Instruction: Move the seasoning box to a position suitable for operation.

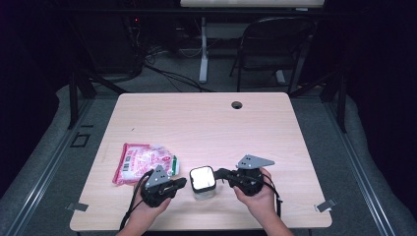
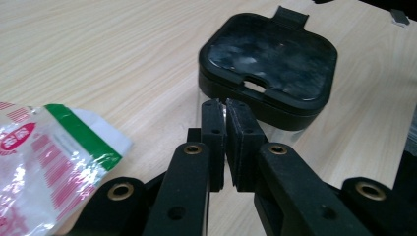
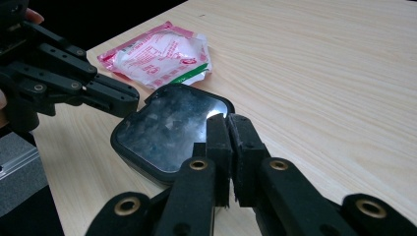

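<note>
Dark room; grey floor (image 1: 49,162), folding chair (image 1: 273,46) + cables (image 1: 162,69) behind light wood table (image 1: 206,123).

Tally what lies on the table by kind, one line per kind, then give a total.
Clear container with a black lid: 1
Pink, white and green plastic packet: 1
Total: 2

Pink and white packet (image 1: 143,162) with red print and barcode-like stripes, no text legible
</note>
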{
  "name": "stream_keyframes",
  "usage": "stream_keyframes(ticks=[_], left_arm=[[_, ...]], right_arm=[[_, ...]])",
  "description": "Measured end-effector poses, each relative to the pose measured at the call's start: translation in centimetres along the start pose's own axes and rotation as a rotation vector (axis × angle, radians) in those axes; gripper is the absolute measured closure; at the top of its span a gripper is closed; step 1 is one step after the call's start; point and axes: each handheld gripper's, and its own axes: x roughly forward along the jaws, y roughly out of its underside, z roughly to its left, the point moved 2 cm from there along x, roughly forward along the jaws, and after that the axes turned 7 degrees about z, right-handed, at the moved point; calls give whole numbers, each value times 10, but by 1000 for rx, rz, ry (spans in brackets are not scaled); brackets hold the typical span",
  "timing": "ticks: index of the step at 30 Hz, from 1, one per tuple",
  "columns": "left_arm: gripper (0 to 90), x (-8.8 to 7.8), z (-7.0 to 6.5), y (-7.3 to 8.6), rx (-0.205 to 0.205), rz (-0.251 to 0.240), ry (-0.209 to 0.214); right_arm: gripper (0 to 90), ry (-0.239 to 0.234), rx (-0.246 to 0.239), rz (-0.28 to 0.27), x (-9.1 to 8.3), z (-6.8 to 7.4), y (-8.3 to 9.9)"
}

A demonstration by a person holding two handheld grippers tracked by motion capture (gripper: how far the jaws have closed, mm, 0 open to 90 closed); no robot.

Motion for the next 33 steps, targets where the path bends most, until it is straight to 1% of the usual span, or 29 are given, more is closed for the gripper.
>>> stream_keyframes(ticks=[5, 7, 10, 13, 14, 16, 18, 28, 33], left_arm=[[876, 1, -4, 0, 9, 2, 11], [875, 2, -6, 0, 12, 5, 18], [875, 3, -7, 0, 17, 5, 25], [875, 4, -9, 0, 31, 11, 31], [875, 5, -11, 0, 32, 14, 20], [874, 5, -10, 1, 30, 11, 33], [875, 5, -11, 1, 33, 12, 36], [876, 5, -11, 2, 41, 25, 42], [880, 4, -11, 1, 39, 16, 49]], right_arm=[[872, -4, -7, 4, 6, 2, -1], [872, 2, -13, 10, 9, 2, 0], [871, 7, -12, 11, 10, 1, 0], [868, 7, -11, 14, 10, 0, 0], [868, 7, -2, 7, 11, 0, 0], [868, 6, 6, 3, 10, -1, 1], [869, -2, 16, -1, 10, -2, 1], [895, 0, 33, -7, 10, -4, 2], [895, -2, 36, -15, 11, -3, 3]])
